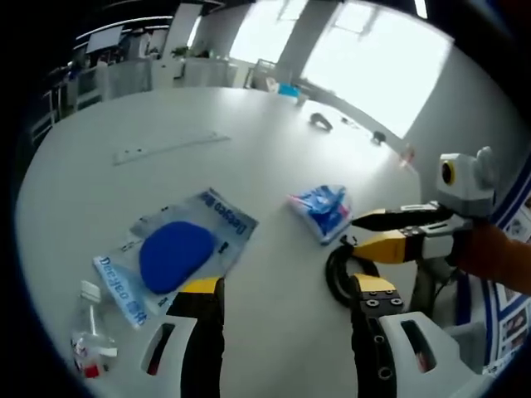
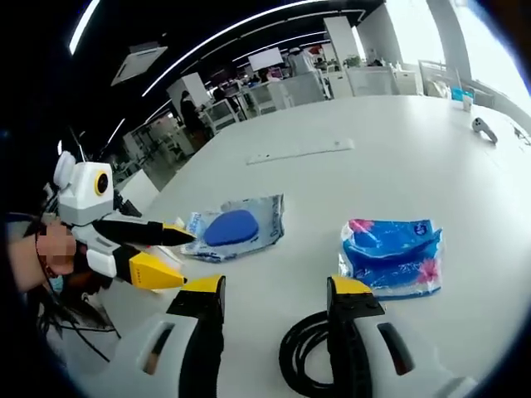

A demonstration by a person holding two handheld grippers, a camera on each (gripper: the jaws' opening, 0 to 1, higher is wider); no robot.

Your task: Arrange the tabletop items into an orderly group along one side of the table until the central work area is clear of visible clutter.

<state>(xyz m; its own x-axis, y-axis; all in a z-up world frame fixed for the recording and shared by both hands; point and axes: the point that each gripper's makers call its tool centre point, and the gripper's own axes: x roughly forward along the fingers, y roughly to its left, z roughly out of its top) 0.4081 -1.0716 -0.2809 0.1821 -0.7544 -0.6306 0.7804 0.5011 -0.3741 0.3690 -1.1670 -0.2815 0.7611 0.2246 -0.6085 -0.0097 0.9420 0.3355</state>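
Note:
A clear packet holding a blue pad point(image 1: 174, 253) lies just ahead of my left gripper point(image 1: 286, 290), which is open and holds nothing. A blue tissue pack point(image 1: 322, 209) lies further right on the table. My right gripper point(image 1: 358, 234) reaches in from the right, just beyond a black cable coil point(image 1: 338, 278). In the right gripper view, my right gripper point(image 2: 275, 290) is open with the cable coil point(image 2: 303, 356) low between its jaws. The tissue pack point(image 2: 390, 253) is ahead right and the pad packet point(image 2: 236, 225) ahead left. My left gripper point(image 2: 184, 259) comes in from the left.
A small clear bottle point(image 1: 91, 336) lies near the table edge, left of my left gripper. A long clear ruler point(image 1: 170, 148) point(image 2: 300, 151) lies further out on the white table point(image 1: 249, 116). A dark small object point(image 1: 321, 122) point(image 2: 484, 127) sits near the far edge.

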